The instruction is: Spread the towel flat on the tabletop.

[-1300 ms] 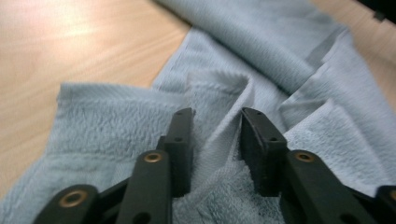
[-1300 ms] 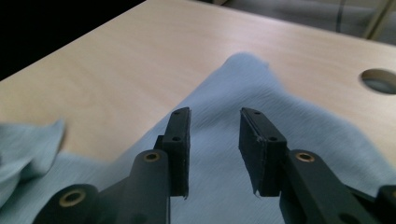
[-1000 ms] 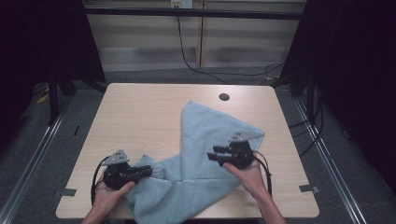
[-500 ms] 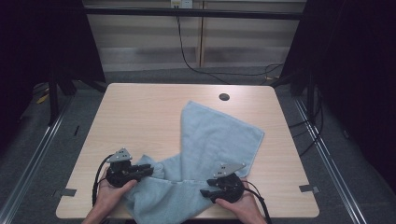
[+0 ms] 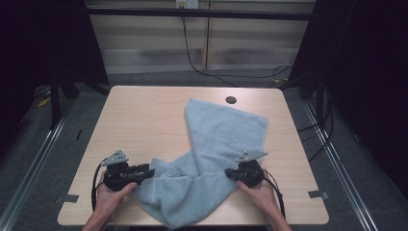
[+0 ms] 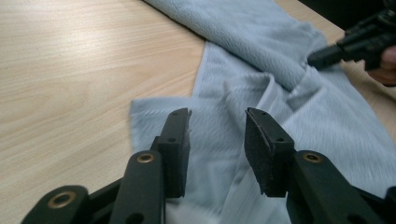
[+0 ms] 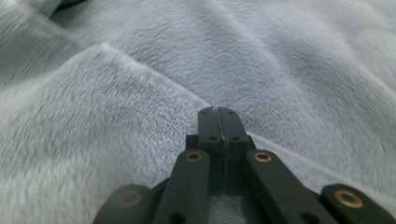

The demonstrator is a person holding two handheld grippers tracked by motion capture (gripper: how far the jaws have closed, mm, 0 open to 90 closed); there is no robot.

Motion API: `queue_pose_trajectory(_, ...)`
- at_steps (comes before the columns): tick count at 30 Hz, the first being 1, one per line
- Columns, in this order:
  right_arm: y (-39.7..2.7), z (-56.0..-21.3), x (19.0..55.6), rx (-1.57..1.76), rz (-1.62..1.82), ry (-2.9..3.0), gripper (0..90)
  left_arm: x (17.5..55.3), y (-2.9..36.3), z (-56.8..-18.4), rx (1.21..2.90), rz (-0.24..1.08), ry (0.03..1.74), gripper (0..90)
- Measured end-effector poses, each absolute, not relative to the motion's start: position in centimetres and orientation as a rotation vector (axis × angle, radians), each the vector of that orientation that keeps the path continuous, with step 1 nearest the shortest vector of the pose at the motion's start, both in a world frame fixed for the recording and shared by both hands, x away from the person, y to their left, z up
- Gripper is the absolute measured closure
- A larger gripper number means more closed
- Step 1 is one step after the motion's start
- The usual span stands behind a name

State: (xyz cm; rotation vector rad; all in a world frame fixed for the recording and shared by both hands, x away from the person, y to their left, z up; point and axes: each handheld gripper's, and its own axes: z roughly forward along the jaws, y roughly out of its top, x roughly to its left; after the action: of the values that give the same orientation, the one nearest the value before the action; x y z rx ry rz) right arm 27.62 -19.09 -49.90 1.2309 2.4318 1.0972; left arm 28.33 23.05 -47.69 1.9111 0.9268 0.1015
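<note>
The right gripper [image 5: 232, 173] has just dropped and is pressing its jaws together on the towel [image 5: 226, 130]; the left gripper [image 6: 217, 130], jaws spreading, is releasing its edge.

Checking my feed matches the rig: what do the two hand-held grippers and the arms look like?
Both are black. The left hand-held gripper and right hand-held gripper each carry a grey three-cornered plate on top and trail a black cable. The jaws are flat black bars with brass-coloured rivets at the joints. The forearms are bare, no sleeves showing.
</note>
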Motion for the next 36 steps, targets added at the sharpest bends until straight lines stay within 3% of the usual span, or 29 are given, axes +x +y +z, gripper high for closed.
queue_pose_trajectory(11, -23.2, -50.2, 33.5, 1.400, 1.051, 2.269, 90.0, 28.7, 23.0, -47.9, 1.908, 0.088, 0.942, 57.2)
queue_pose_trajectory(16, -22.6, -48.4, 33.2, 1.351, 1.101, 2.247, 80.2, 28.6, 22.9, -48.1, 1.918, 0.074, 0.939, 55.8)
queue_pose_trajectory(18, -20.4, -46.4, 31.5, 1.241, 1.227, 2.289, 74.1, 28.8, 22.7, -48.3, 1.945, 0.066, 0.924, 67.3)
queue_pose_trajectory(24, -14.4, -45.6, 29.2, 1.049, 1.324, 2.428, 61.8, 28.6, 21.9, -48.7, 1.994, 0.076, 0.919, 77.5)
queue_pose_trajectory(30, -9.5, -45.0, 28.7, 0.911, 1.404, 2.551, 52.0, 29.0, 22.5, -48.7, 1.962, 0.077, 0.940, 77.7)
queue_pose_trajectory(33, -6.7, -46.4, 29.1, 0.880, 1.373, 2.626, 40.5, 29.1, 23.2, -48.6, 1.935, 0.076, 0.958, 75.5)
queue_pose_trajectory(36, -5.8, -47.3, 29.2, 0.879, 1.321, 2.652, 37.8, 29.2, 23.8, -48.5, 1.914, 0.076, 0.970, 73.2)
